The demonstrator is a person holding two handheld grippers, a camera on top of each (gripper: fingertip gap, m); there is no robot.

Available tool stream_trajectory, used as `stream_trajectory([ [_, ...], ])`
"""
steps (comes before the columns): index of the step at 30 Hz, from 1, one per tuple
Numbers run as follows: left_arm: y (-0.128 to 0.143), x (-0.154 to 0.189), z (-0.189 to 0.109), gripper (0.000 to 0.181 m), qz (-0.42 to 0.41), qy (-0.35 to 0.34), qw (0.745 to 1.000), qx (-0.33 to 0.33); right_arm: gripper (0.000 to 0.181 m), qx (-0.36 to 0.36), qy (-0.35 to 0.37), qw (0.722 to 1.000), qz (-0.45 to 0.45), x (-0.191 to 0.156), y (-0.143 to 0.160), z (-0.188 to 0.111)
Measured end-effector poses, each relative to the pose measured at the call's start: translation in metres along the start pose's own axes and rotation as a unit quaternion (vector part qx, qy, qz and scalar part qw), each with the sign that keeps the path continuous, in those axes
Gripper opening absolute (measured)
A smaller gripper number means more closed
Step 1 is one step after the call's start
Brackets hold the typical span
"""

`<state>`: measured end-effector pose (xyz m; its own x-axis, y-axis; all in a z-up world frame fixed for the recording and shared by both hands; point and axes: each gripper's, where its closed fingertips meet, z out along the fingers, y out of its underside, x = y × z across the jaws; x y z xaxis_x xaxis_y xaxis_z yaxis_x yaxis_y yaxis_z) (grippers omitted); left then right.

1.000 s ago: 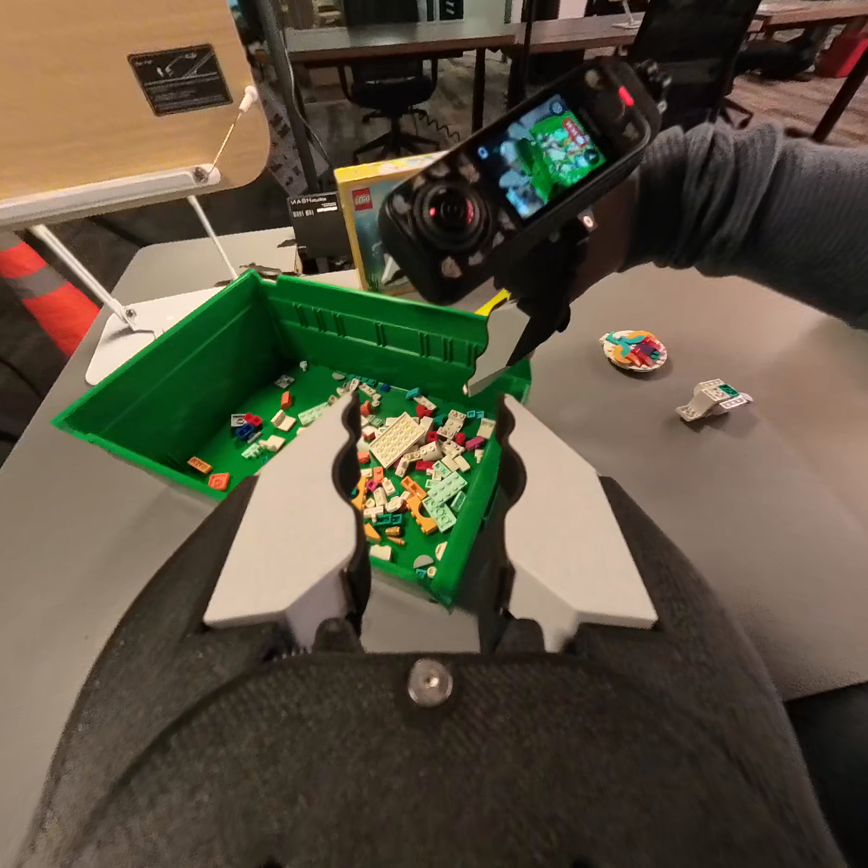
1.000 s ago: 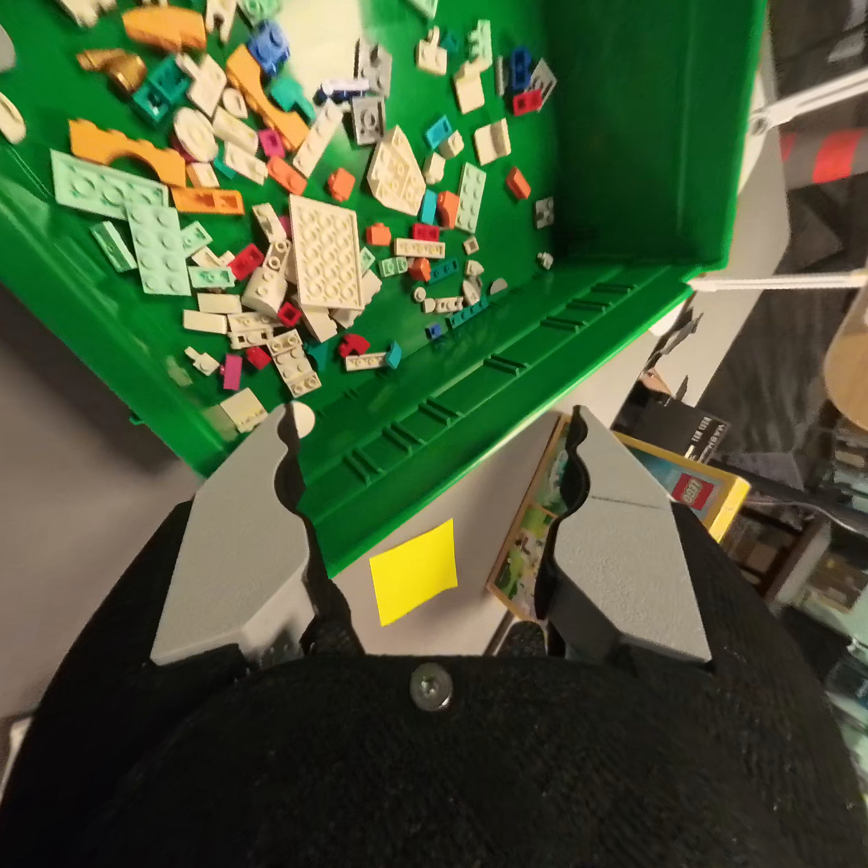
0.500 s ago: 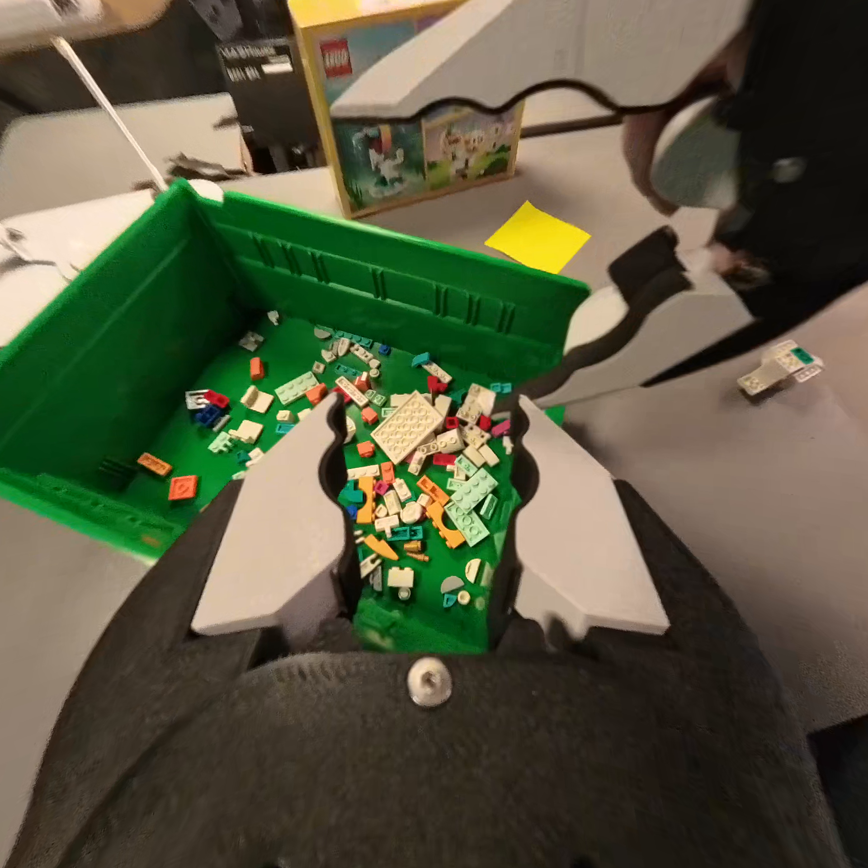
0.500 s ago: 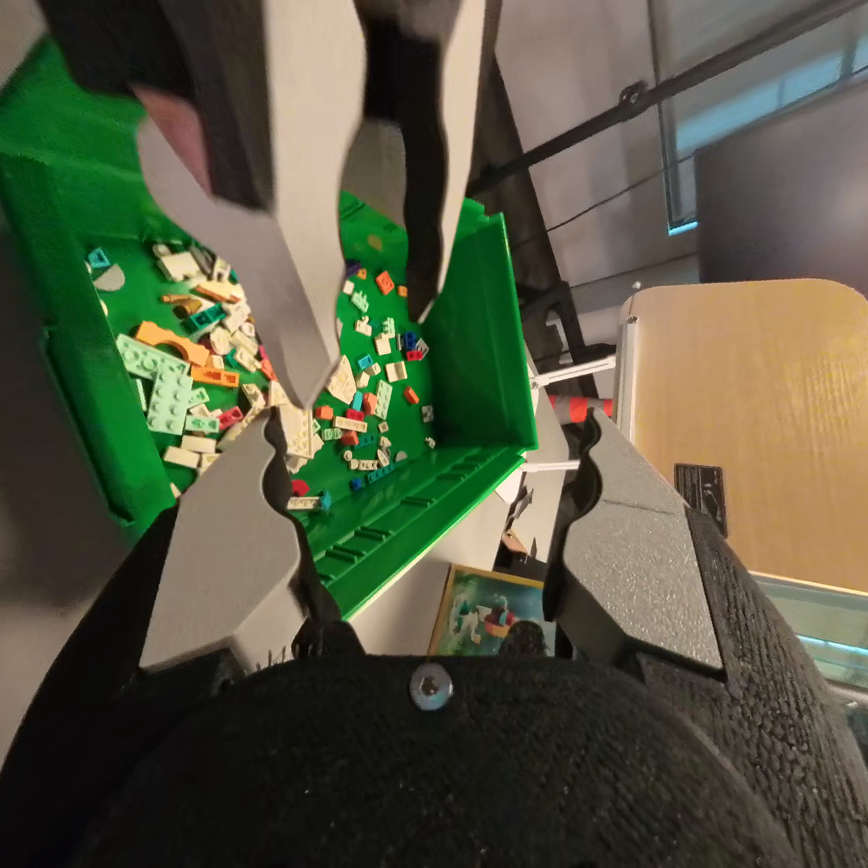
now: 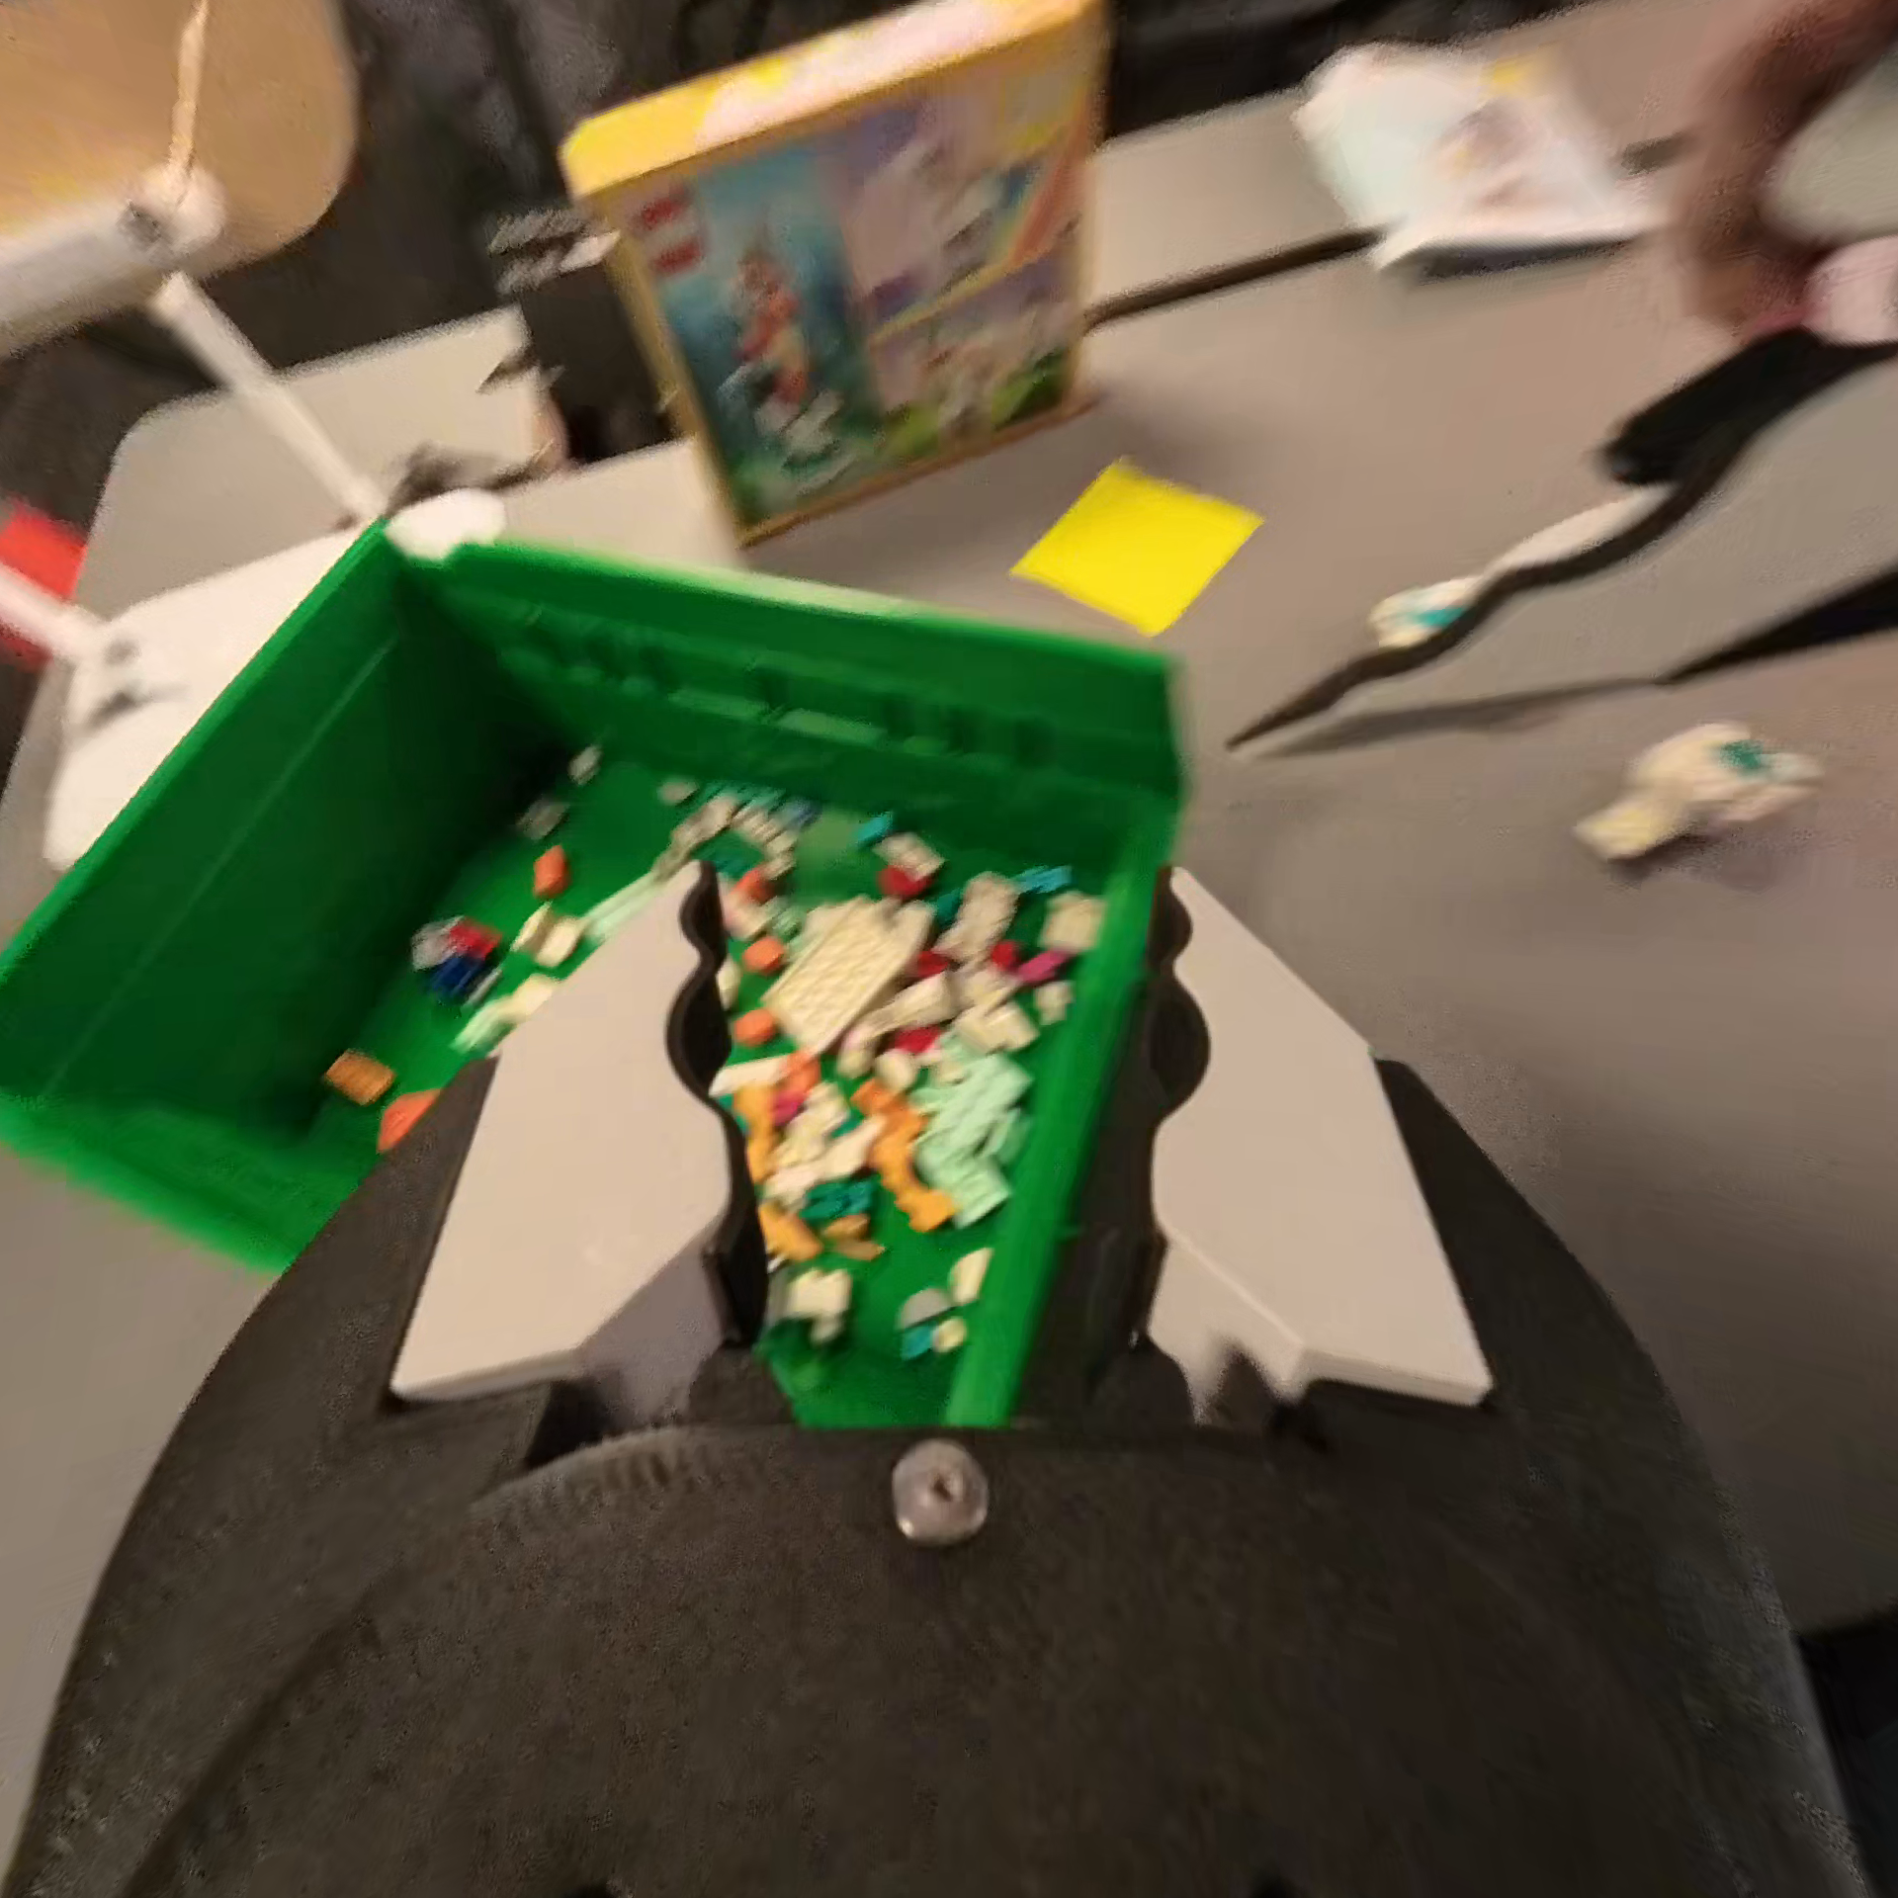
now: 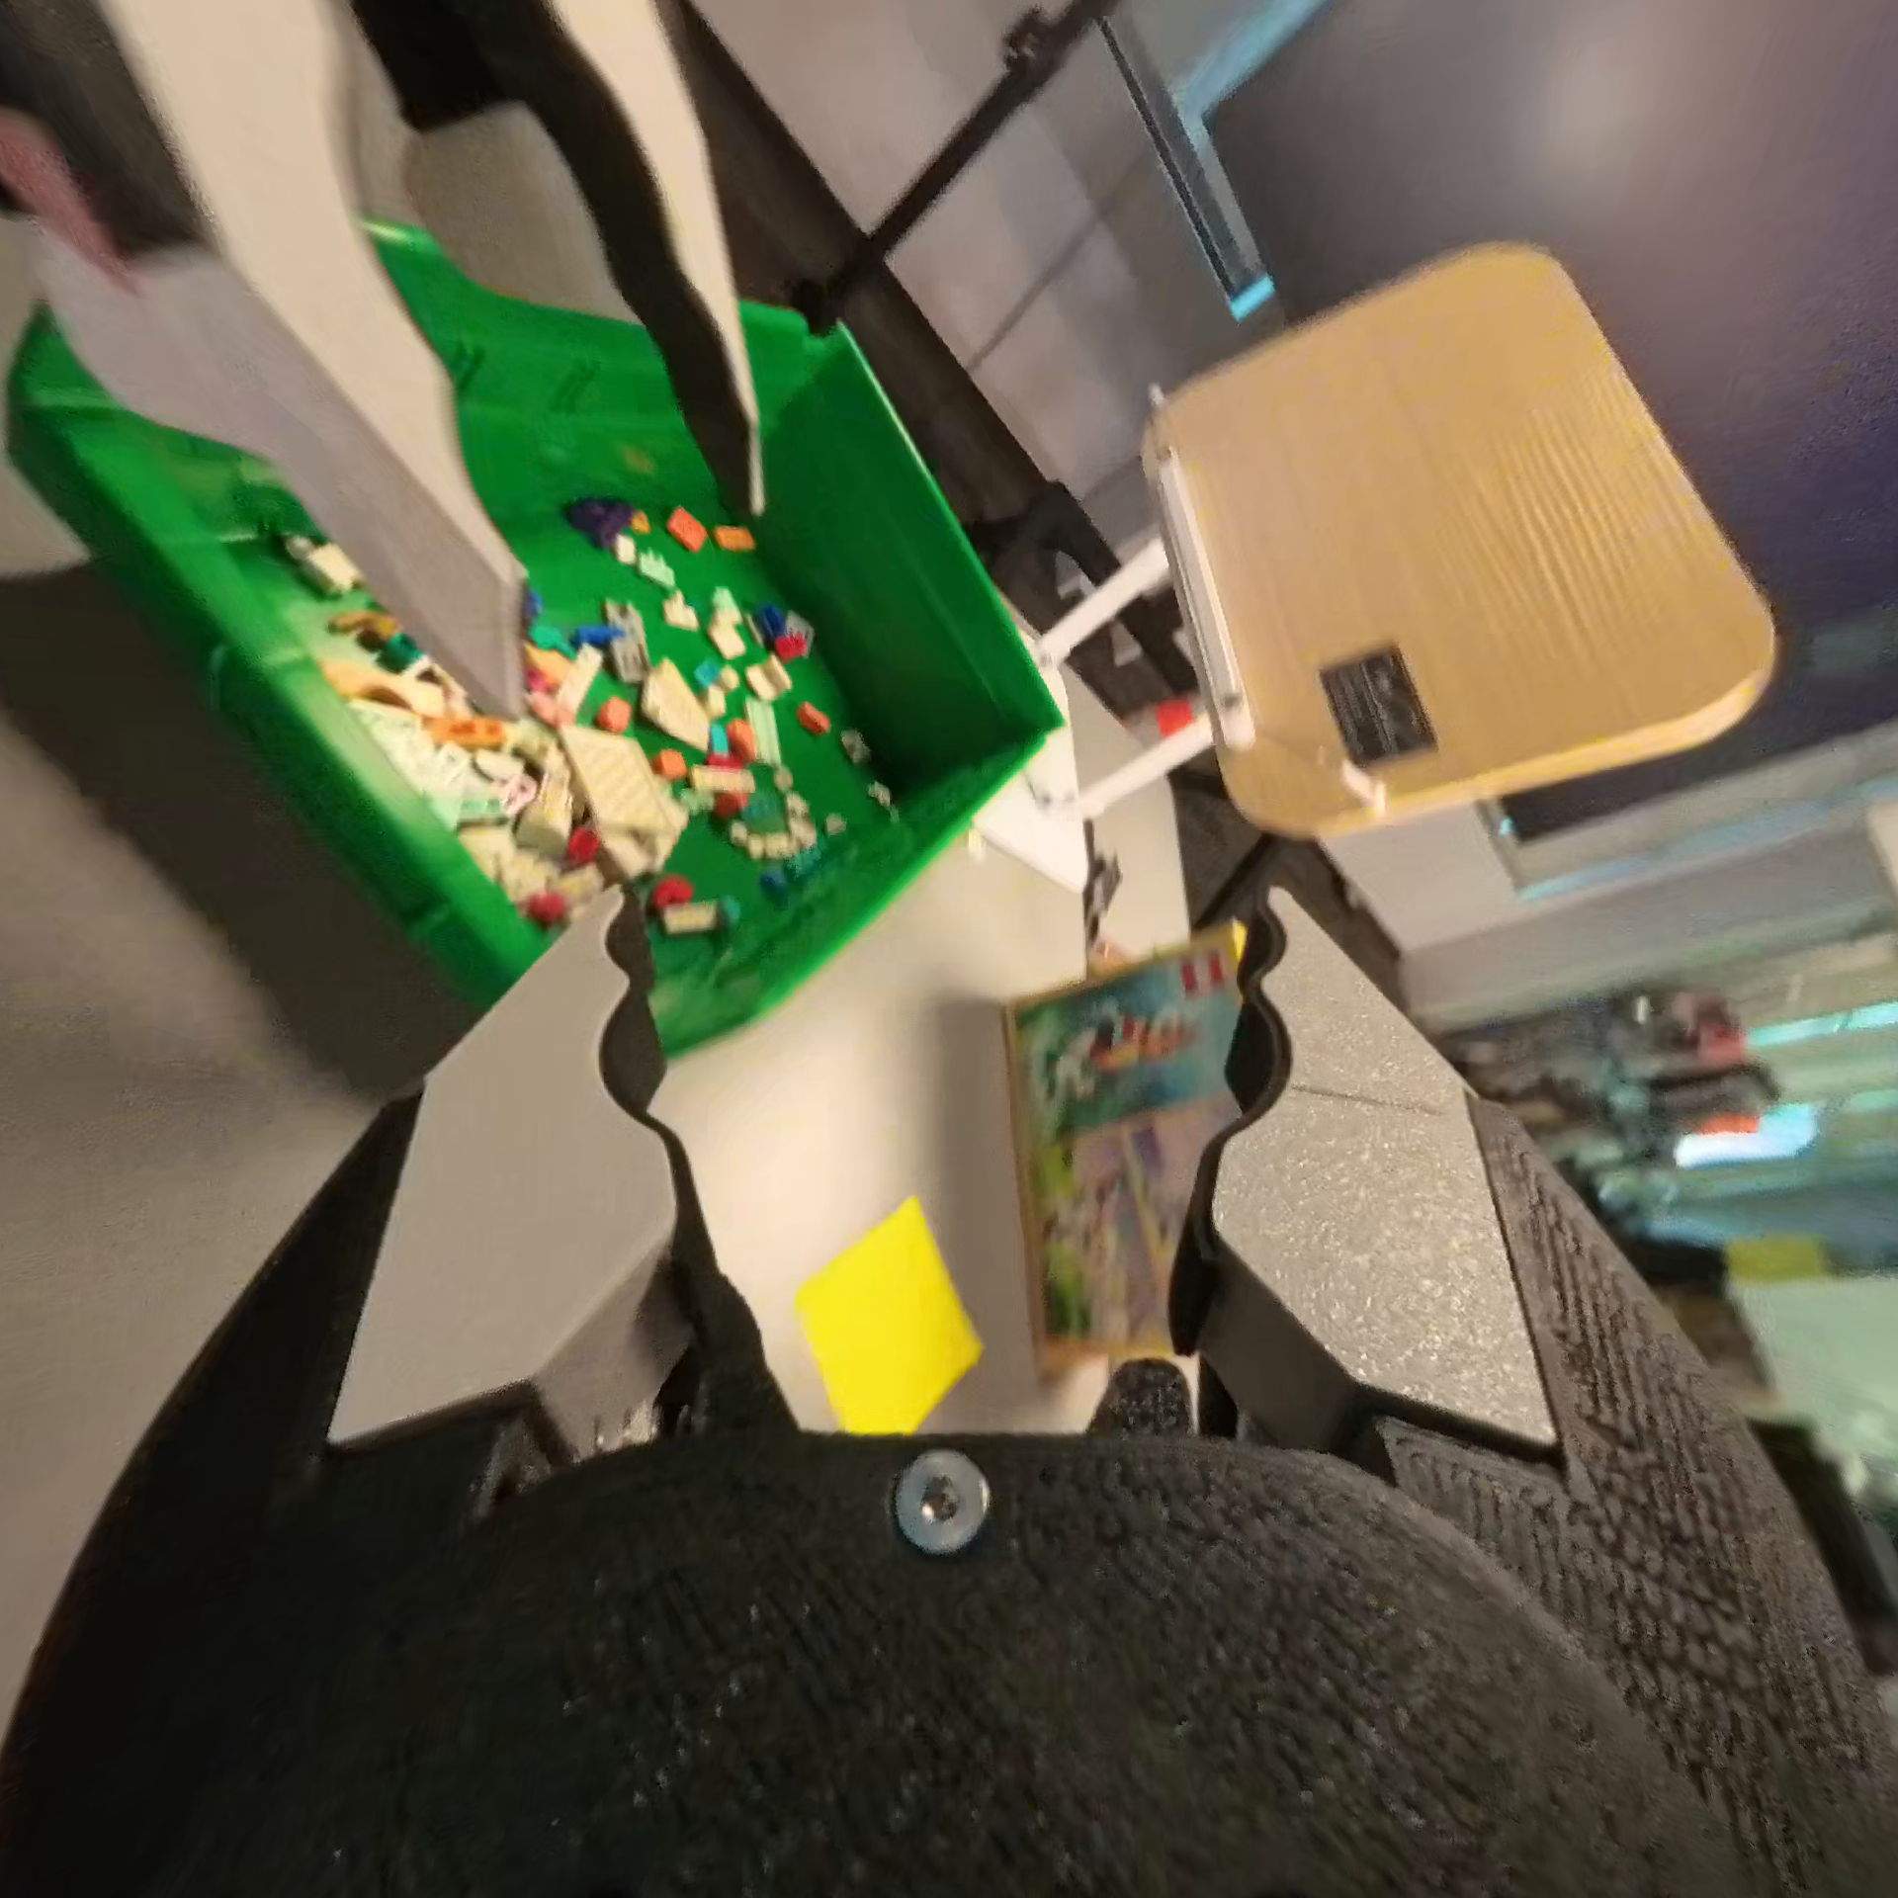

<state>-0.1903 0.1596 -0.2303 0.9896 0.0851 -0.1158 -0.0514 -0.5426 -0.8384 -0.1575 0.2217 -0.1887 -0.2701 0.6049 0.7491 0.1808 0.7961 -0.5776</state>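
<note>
A green bin (image 5: 257, 873) on the grey table holds a loose pile of small bricks (image 5: 894, 1027) in white, mint, orange and red. My left gripper (image 5: 935, 883) is open and empty above the bin's near right corner, with the pile showing between its fingers. My right gripper (image 6: 937, 909) is open and empty, held off the bin's side (image 6: 904, 637) above a yellow sticky note (image 6: 883, 1325). In the right wrist view the left gripper (image 6: 627, 606) hangs over the bricks (image 6: 616, 760). In the left wrist view the right gripper (image 5: 1325, 678) is at the right edge. Both views are blurred.
A toy box (image 5: 873, 257) stands behind the bin beside the yellow note (image 5: 1140, 539). A small white and teal brick model (image 5: 1695, 791) lies to the right. A booklet (image 5: 1479, 154) lies at the far right. A wooden board on a white stand (image 6: 1458, 534) rises left of the bin.
My right gripper has drawn back from over the bin towards the right, and the yellow note shows under it again. My left gripper has moved in over the bin's near corner.
</note>
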Motion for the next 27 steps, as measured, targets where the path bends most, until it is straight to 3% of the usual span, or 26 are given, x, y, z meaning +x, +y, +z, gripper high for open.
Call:
stream_trajectory([
  [2, -0.014, 0.048, -0.004, 0.081, 0.023, 0.071, 0.996, 0.050, 0.106, -0.016, 0.001, 0.998, 0.061, -0.003, 0.029, -0.041],
  [5, -0.020, 0.126, 0.000, 0.075, 0.074, 0.203, 0.971, 0.101, 0.096, -0.048, -0.071, 0.979, 0.184, -0.045, 0.082, -0.092],
  [8, -0.008, 0.179, 0.024, 0.066, 0.112, 0.313, 0.939, 0.088, 0.081, -0.072, -0.171, 0.945, 0.270, -0.107, 0.123, -0.127],
  [10, 0.002, 0.204, 0.042, 0.061, 0.125, 0.377, 0.916, 0.059, 0.079, -0.104, -0.197, 0.923, 0.315, -0.133, 0.149, -0.138],
  [14, 0.016, 0.232, 0.083, 0.059, 0.155, 0.429, 0.890, 0.008, 0.073, -0.120, -0.202, 0.894, 0.382, -0.151, 0.174, -0.150],
  [18, 0.038, 0.250, 0.110, 0.058, 0.188, 0.453, 0.869, -0.063, 0.061, -0.137, -0.212, 0.896, 0.365, -0.157, 0.180, -0.151],
  [22, 0.048, 0.252, 0.121, 0.051, 0.204, 0.443, 0.869, -0.085, 0.043, -0.144, -0.224, 0.882, 0.389, -0.163, 0.184, -0.157],
  [27, 0.051, 0.251, 0.121, 0.023, 0.209, 0.435, 0.873, -0.075, 0.056, -0.109, -0.195, 0.901, 0.371, -0.154, 0.173, -0.148],
])
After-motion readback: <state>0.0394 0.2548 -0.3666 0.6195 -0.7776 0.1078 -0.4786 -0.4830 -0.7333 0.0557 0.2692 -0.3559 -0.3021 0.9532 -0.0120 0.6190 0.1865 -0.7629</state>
